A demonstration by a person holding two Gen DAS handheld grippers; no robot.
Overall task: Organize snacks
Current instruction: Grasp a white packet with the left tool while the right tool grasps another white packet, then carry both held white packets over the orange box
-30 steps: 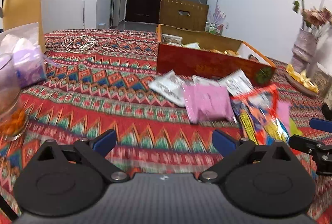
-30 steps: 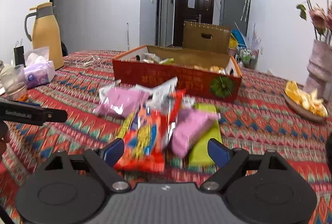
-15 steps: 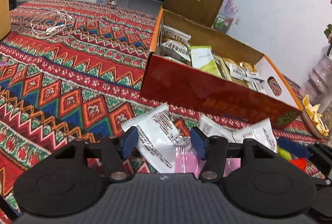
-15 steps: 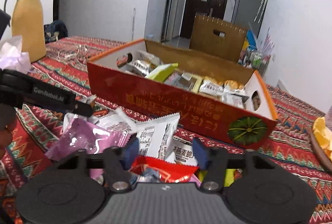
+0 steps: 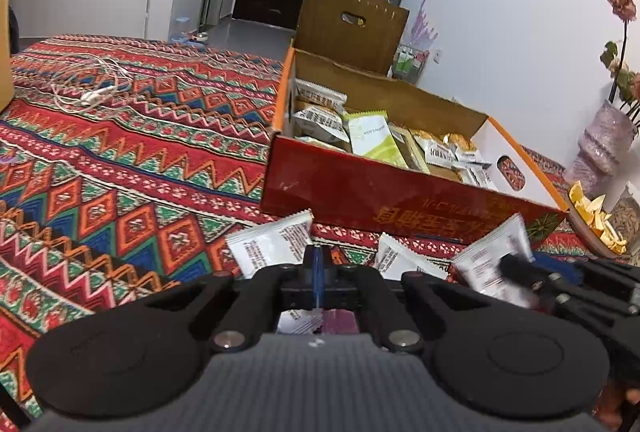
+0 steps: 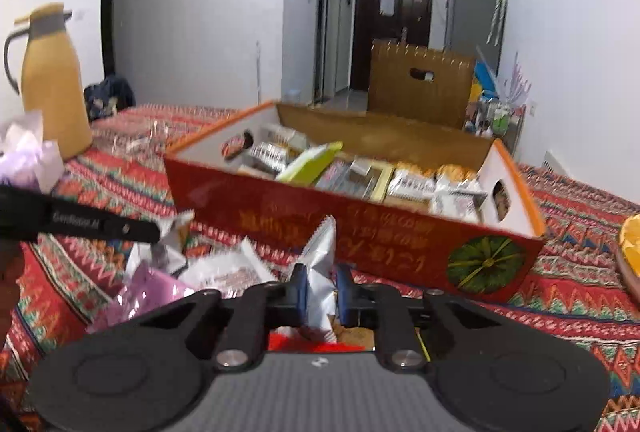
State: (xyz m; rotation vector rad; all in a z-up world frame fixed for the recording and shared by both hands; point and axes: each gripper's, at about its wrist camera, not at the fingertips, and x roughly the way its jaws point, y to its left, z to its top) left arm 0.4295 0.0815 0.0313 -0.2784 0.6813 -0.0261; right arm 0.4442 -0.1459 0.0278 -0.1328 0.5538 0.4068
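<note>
A red cardboard snack box (image 5: 360, 192) with several packets inside stands on the patterned cloth; it also shows in the right wrist view (image 6: 280, 216). Loose packets lie in front of it. My left gripper (image 5: 318, 264) is shut, its pads pressed together on the edge of a white packet (image 5: 272, 244). My right gripper (image 6: 322, 290) is shut on a white packet (image 6: 322, 256) that stands up between the pads. In the left wrist view the right gripper's tip (image 5: 520, 270) grips that packet (image 5: 488, 256). A pink packet (image 6: 148, 288) lies left.
A yellow thermos (image 6: 52, 88) and a tissue pack (image 6: 24, 156) stand at the left. A white cable (image 5: 88, 84) lies on the cloth. A vase of flowers (image 5: 604, 148) and a dish of orange pieces (image 5: 592, 228) stand at the right.
Both grippers moved forward and down into the packet pile and closed, each from wide open to shut on a white packet.
</note>
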